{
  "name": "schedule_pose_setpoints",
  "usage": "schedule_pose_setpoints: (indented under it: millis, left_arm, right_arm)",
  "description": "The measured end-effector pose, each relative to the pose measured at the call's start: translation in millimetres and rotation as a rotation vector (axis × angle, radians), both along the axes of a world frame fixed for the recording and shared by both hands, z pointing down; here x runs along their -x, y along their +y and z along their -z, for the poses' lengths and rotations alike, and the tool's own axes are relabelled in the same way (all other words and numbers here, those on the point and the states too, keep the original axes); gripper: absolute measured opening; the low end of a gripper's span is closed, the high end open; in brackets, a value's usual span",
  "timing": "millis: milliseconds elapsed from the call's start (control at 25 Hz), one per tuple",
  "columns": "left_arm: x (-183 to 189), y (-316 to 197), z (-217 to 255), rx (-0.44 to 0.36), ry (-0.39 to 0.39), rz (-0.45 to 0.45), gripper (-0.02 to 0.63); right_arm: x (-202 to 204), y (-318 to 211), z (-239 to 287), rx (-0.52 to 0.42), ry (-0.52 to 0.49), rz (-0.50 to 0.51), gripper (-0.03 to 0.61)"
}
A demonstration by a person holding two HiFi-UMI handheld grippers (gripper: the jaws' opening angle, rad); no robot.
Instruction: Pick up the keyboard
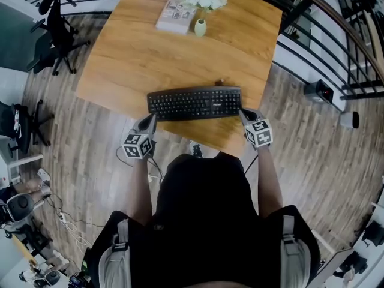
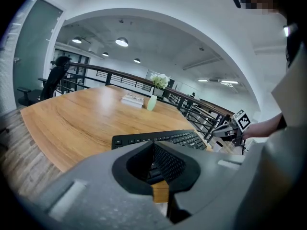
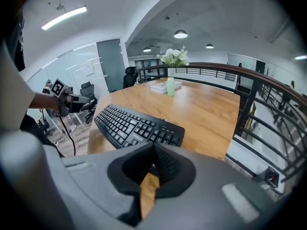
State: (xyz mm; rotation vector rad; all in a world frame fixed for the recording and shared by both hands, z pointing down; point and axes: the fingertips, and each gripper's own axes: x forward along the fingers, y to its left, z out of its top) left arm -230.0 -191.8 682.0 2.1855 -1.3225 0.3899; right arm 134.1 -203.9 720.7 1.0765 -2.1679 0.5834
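Note:
A black keyboard (image 1: 195,103) lies on the wooden table (image 1: 138,53), close to its near edge. My left gripper (image 1: 150,120) sits just off the keyboard's left end, my right gripper (image 1: 245,114) just off its right end. Both are shut with nothing between the jaws. In the left gripper view the closed jaws (image 2: 153,145) point at the keyboard (image 2: 160,138) a little ahead, and the right gripper (image 2: 231,128) shows beyond it. In the right gripper view the closed jaws (image 3: 154,147) hang over the keyboard's (image 3: 134,126) near corner, with the left gripper (image 3: 72,99) at the far end.
A small green vase of white flowers (image 1: 202,17) and a book (image 1: 174,12) stand at the table's far side. A black railing (image 1: 336,35) runs along the right. An office chair (image 1: 57,29) stands at the left, and cables lie on the floor (image 1: 72,221).

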Motion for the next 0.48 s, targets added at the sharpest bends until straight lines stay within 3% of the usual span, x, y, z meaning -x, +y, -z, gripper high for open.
schedule_pose_setpoints:
  millis: [480]
  left_arm:
    - [4,-7,-35,0.087,-0.018,0.002,0.015]
  right_arm:
    - [-3,-2,-24,0.096,0.016,0.035,0.005]
